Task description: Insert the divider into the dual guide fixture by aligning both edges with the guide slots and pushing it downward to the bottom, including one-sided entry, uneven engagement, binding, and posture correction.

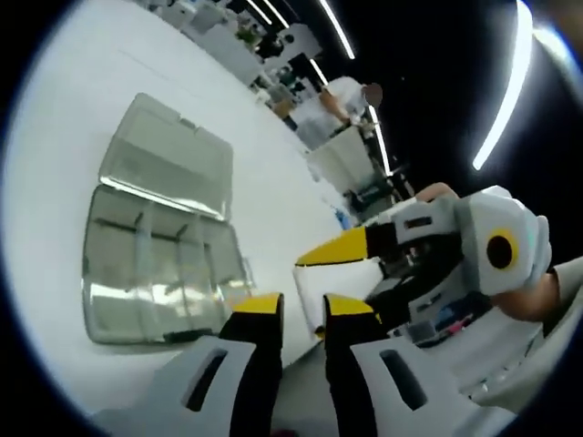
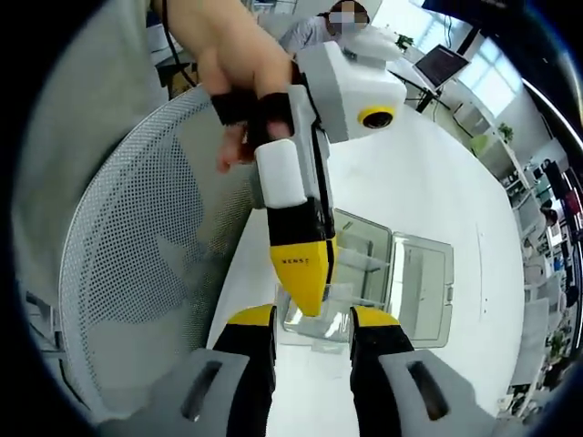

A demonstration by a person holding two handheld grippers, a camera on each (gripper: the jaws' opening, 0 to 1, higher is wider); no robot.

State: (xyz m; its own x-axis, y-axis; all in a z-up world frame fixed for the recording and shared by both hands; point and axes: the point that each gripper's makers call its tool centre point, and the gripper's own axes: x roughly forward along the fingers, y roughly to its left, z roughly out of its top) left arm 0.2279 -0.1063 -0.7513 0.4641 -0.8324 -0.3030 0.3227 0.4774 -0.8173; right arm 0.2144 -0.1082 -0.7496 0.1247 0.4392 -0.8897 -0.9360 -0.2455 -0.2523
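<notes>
A clear plastic box [image 1: 155,273] lies on the white table [image 1: 273,191] with its lid [image 1: 168,155] folded back, and clear partitions [image 1: 141,241] stand inside it. My left gripper [image 1: 303,309] hangs above the table edge, to the right of the box, open with nothing between its jaws. My right gripper [image 1: 319,257] comes in from the right with its yellow tip close to the left one. In the right gripper view, the right gripper [image 2: 312,320] is open and empty, and the box [image 2: 383,273] lies just beyond it. A hand holds the left gripper [image 2: 305,291], which points down over the box's near end.
The grey mesh back of a chair [image 2: 137,255] stands close on the left of the right gripper view. A person [image 1: 337,105] sits at a far desk. Beyond the table are desks, monitors [image 2: 442,64] and other equipment.
</notes>
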